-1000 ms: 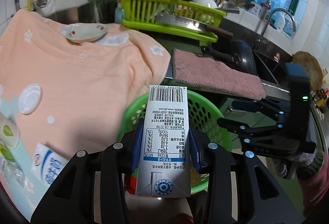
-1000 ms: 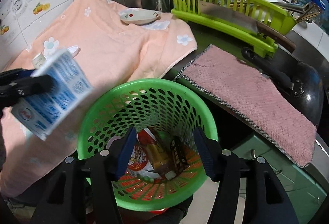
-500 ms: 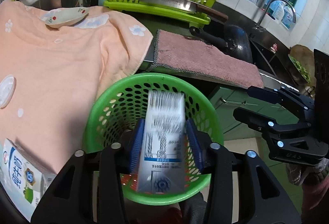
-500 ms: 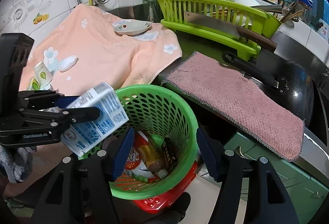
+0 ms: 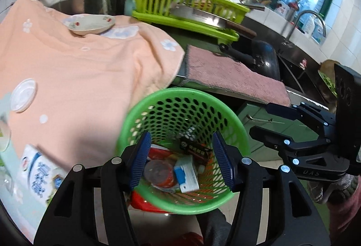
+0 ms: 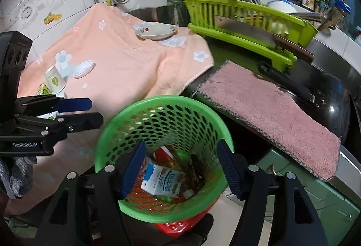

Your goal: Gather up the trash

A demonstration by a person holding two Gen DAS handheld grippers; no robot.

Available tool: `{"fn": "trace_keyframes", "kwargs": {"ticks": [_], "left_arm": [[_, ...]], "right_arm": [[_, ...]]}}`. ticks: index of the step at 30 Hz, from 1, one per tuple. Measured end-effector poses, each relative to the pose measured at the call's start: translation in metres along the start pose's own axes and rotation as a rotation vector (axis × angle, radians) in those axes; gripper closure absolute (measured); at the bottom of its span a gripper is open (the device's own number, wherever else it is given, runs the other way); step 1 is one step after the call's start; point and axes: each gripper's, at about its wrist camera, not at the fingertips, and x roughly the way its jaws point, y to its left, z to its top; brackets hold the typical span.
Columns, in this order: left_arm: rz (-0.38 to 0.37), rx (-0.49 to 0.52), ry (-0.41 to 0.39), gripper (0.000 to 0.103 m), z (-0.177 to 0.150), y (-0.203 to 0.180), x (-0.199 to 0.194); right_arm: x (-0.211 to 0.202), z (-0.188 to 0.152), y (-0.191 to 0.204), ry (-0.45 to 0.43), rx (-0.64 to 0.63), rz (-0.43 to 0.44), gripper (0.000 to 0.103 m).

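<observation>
Left gripper [image 5: 180,159] jaws opening, empty: the white-and-blue milk carton [image 6: 163,181] has dropped into the green perforated plastic basket [image 6: 126,119]. Right gripper [image 6: 180,169] also opening, empty. Next: second carton [image 5: 39,175] on the peach towel [image 5: 74,79].

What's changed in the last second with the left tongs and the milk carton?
The left tongs let go of the carton; it dropped into the green basket, and their jaws are opening, empty. The right tongs, towel and plate stayed put.

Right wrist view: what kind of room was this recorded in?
A home kitchen, most likely. A dish rack holding a cleaver and bowls stands on the counter, a black pan sits beside it, and the left wrist view shows a sink tap.
</observation>
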Motion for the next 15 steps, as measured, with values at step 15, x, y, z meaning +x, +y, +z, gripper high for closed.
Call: {"fn": "trace_keyframes", "kwargs": {"ticks": [15], "left_arm": [[0.162, -0.156, -0.075, 0.046, -0.02, 0.092, -0.068]], "right_arm": [[0.024, 0.02, 0.079, 0.014, -0.119, 0.121, 0.036]]}}
